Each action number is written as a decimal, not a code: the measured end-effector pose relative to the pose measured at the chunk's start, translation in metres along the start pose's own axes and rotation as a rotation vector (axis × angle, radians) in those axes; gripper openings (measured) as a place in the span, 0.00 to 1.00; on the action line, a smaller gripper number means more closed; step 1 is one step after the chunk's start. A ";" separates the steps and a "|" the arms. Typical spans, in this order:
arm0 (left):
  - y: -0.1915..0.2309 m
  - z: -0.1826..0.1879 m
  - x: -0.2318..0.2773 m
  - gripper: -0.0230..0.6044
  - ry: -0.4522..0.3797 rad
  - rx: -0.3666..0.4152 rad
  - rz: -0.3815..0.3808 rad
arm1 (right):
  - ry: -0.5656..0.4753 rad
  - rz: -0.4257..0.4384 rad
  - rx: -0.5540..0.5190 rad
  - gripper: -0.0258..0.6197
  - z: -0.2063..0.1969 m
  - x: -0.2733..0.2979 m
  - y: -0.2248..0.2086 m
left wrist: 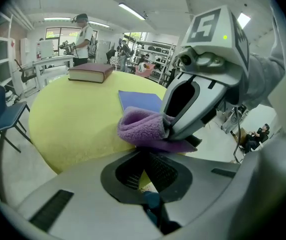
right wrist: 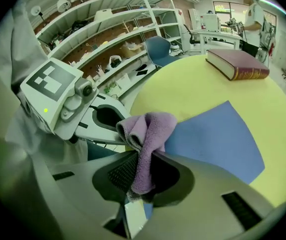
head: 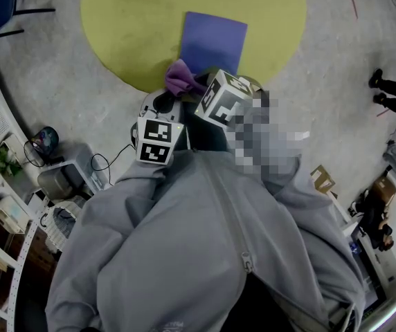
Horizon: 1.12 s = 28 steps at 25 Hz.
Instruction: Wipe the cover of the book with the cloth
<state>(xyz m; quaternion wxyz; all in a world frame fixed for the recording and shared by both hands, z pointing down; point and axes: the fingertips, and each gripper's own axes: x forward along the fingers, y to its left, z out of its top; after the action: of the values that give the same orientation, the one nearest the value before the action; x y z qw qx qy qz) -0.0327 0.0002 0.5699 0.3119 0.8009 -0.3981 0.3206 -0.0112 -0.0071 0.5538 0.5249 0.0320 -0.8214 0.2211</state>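
Right gripper (right wrist: 142,159) clamped on cloth (right wrist: 150,129), left gripper (left wrist: 144,156) closed alongside, maroon book (right wrist: 237,64) beyond.

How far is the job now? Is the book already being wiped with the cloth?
Done: the purple cloth is picked up, clamped between the fingers of the right gripper. In hand: it is held at the near edge of the yellow table, with the left gripper closed right beside it. Left: all the wiping; the dark red book lies at the far side, apart from the cloth.
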 end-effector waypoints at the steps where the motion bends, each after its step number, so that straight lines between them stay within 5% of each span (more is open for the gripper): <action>1: 0.000 0.000 0.000 0.06 0.000 0.000 0.000 | 0.007 -0.002 0.000 0.17 -0.004 -0.001 0.000; 19: 0.001 -0.001 0.002 0.06 0.002 0.000 0.004 | 0.067 -0.066 0.155 0.17 -0.101 -0.026 -0.011; 28: 0.003 -0.002 0.001 0.06 0.025 -0.025 0.003 | 0.091 -0.109 0.230 0.17 -0.112 -0.039 -0.009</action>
<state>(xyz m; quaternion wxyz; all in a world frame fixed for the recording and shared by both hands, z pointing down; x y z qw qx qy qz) -0.0353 -0.0006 0.5726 0.3263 0.7924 -0.3992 0.3259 0.1040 0.0221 0.5621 0.5657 0.1262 -0.7630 0.2861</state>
